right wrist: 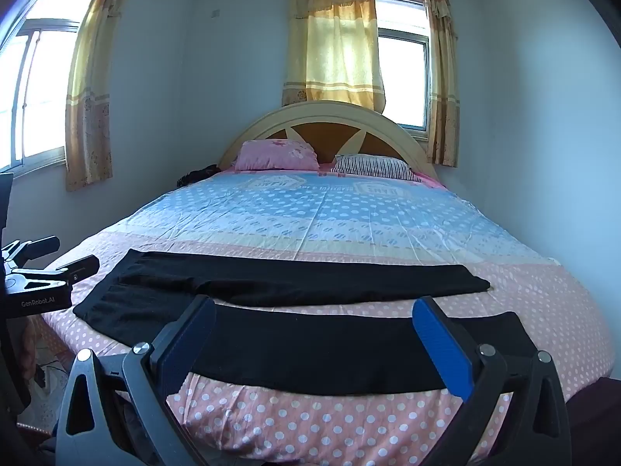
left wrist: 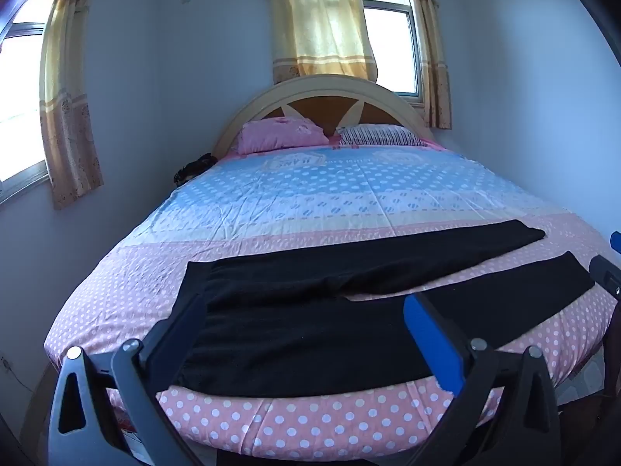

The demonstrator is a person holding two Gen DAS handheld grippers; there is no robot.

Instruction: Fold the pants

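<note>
Black pants [left wrist: 310, 310] spread flat on bed [left wrist: 271, 427], unfolded. Left gripper [left wrist: 306, 310] and right gripper [right wrist: 314, 318] both hovering, jaws apart, empty. Next, probably: pinching near leg, folding over far one.

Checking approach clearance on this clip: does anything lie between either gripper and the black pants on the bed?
Nothing visible does. The black pants lie flat at the near edge of the bed, and both the left gripper and right gripper are open right in front of them.

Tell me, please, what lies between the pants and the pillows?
Only bare bedsheet lies between the pants and the pillows; both views show it.
</note>
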